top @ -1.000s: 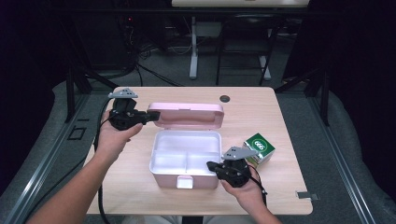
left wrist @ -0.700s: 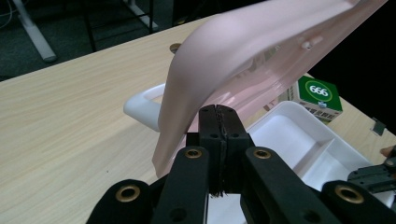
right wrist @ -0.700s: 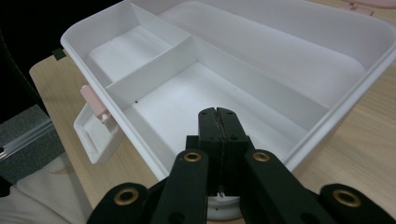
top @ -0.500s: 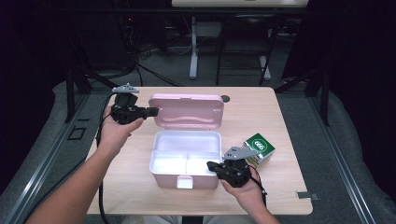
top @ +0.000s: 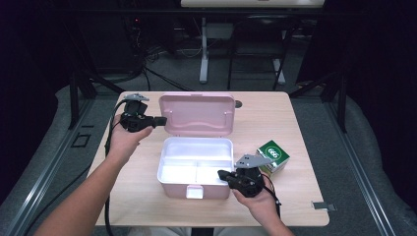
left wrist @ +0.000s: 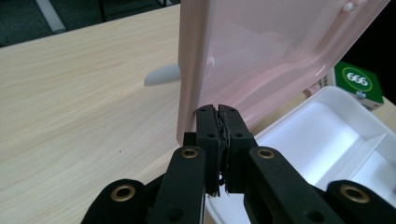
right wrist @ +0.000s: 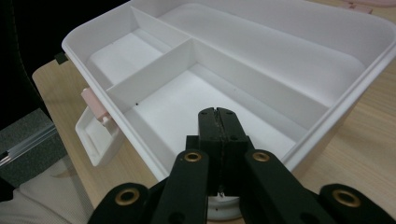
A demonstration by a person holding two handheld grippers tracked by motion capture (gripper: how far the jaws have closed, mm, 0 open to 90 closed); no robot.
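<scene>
A pink lunch box stands open mid-table, its white divided base [top: 163, 169] empty and its pink lid [top: 199, 114] raised nearly upright behind it. My left gripper [top: 162, 119] is shut with its tips against the lid's left edge [left wrist: 191, 70]; its jaws have just been opening a hair, with nothing between them. My right gripper [top: 222, 174] is shut and lies over the base's front right rim. Its tips [right wrist: 217, 112] reach into the front right compartment of the base [right wrist: 261, 60] and hold nothing.
A green and white carton [top: 273, 156] sits just right of the box, close behind my right hand, and shows past the lid as the carton [left wrist: 357, 81]. The box's pale latch [right wrist: 95, 123] hangs at its front. A small dark disc [top: 238, 103] lies near the table's far edge.
The pink lid has swung up from a low tilt to nearly upright, with my left gripper staying at its left edge. The right gripper has not moved.
</scene>
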